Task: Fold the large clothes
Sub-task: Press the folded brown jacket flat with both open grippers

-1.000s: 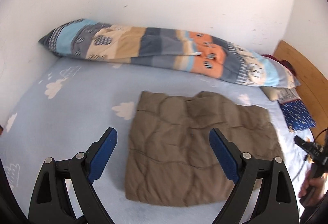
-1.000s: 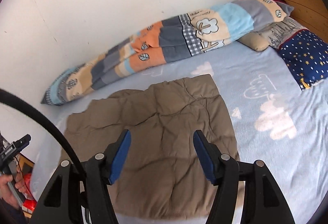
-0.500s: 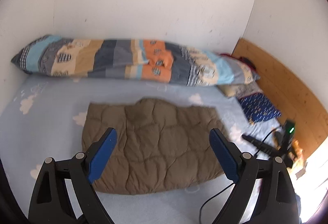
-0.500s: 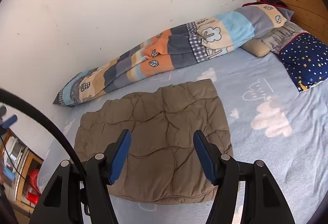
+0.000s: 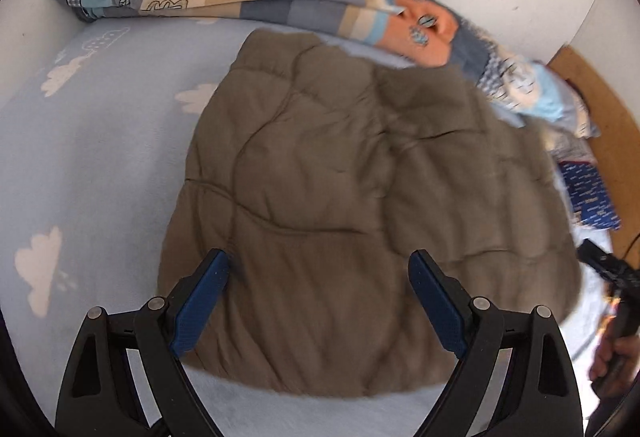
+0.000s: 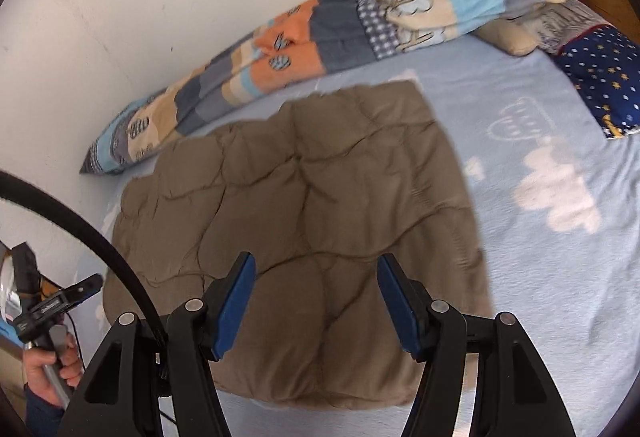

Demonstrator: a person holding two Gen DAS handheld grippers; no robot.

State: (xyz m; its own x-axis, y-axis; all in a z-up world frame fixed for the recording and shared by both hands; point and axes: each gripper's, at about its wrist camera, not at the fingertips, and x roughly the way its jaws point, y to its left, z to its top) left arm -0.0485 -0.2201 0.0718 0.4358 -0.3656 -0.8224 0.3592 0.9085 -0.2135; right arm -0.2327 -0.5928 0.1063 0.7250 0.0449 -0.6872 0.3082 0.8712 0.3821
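A brown quilted garment [image 5: 352, 197] lies folded into a rough rectangle on the light blue cloud-print bed sheet [image 5: 92, 165]. My left gripper [image 5: 320, 277] hovers open above its near left part, nothing between the blue pads [image 5: 200, 301]. In the right wrist view the same garment [image 6: 304, 205] fills the middle, and my right gripper [image 6: 316, 277] stands open over its near edge, holding nothing. Each view shows the other gripper at its edge, held by a hand [image 5: 612, 353] [image 6: 52, 365].
A long patchwork duvet roll [image 6: 320, 25] lies along the white wall behind the garment. A navy star pillow [image 6: 604, 77] and a beige pillow [image 6: 508, 37] sit by the wooden headboard [image 5: 600, 109]. A black cable [image 6: 88, 237] arcs at left.
Both grippers have dropped closer to the brown garment, the left one much more, so it fills more of each view. The jaws kept their width. The garment lies as before.
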